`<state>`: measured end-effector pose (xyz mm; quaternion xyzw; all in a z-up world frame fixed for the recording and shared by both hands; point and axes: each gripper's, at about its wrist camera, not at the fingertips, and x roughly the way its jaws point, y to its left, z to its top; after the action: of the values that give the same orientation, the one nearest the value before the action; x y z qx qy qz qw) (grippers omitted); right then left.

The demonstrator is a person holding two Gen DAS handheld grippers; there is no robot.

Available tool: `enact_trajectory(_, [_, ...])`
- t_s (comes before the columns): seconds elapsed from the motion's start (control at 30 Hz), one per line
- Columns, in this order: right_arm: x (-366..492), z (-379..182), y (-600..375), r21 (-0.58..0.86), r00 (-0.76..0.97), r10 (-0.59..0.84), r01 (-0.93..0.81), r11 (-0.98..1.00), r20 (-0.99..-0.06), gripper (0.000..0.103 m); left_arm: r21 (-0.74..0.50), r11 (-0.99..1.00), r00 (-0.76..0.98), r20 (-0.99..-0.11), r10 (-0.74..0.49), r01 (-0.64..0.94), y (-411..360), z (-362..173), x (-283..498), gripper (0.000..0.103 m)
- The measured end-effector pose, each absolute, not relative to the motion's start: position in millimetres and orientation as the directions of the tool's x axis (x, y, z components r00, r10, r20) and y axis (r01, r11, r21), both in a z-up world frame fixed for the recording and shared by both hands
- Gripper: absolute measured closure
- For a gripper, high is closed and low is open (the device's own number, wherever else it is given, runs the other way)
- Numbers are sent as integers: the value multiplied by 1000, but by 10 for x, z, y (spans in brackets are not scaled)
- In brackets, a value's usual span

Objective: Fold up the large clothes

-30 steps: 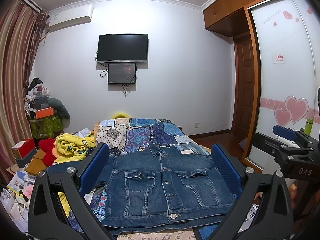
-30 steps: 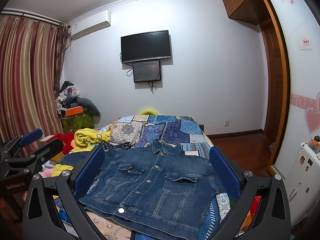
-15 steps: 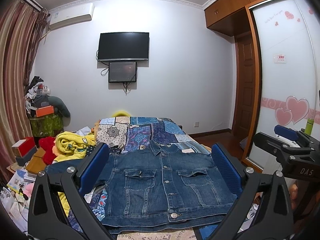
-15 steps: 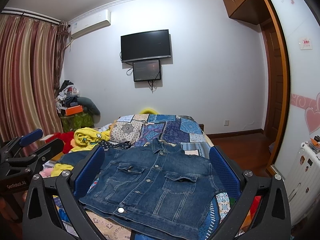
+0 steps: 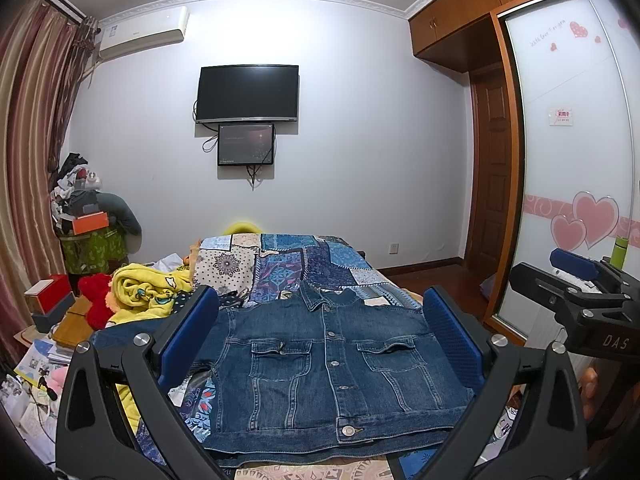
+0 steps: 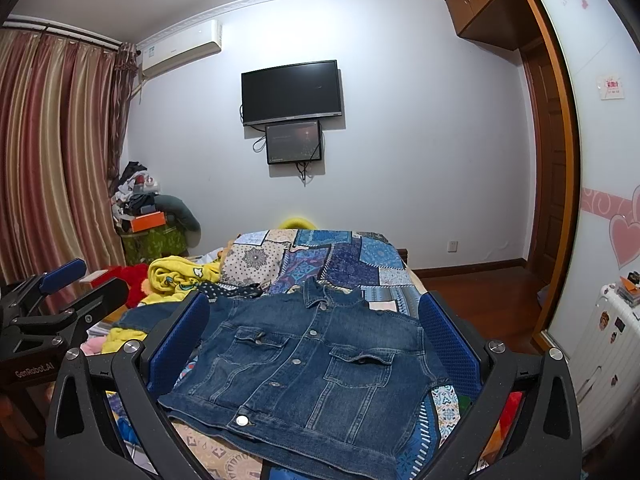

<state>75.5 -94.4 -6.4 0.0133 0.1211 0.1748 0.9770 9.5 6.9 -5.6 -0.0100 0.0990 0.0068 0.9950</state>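
A blue denim jacket (image 5: pixel 332 364) lies buttoned, front up, on the patchwork bedspread (image 5: pixel 296 260), collar toward the far wall; its sleeves appear tucked under. It also shows in the right wrist view (image 6: pixel 312 368). My left gripper (image 5: pixel 320 336) is open and empty, held above the near hem. My right gripper (image 6: pixel 312 332) is open and empty, also above the jacket's near side. The right gripper's body (image 5: pixel 576 304) shows at the right of the left wrist view; the left gripper's body (image 6: pixel 56 312) shows at the left of the right wrist view.
A yellow blanket (image 5: pixel 148 288) and red plush (image 5: pixel 96 296) lie left of the jacket. Boxes and papers (image 5: pixel 40 344) crowd the bed's left side. A wardrobe with a sliding door (image 5: pixel 572 160) stands right. A white radiator (image 6: pixel 608 352) is at right.
Both cameras have tilted slightly, so the jacket sits a little lower in view. The jacket has not moved and both grippers remain open.
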Motion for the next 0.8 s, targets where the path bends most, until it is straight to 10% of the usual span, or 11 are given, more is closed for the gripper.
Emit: enact_trajectory(0.8, [912, -113, -885, 63, 898, 344, -340, 938, -274, 0, -31, 998, 974, -223, 40, -48, 219, -114, 237, 0])
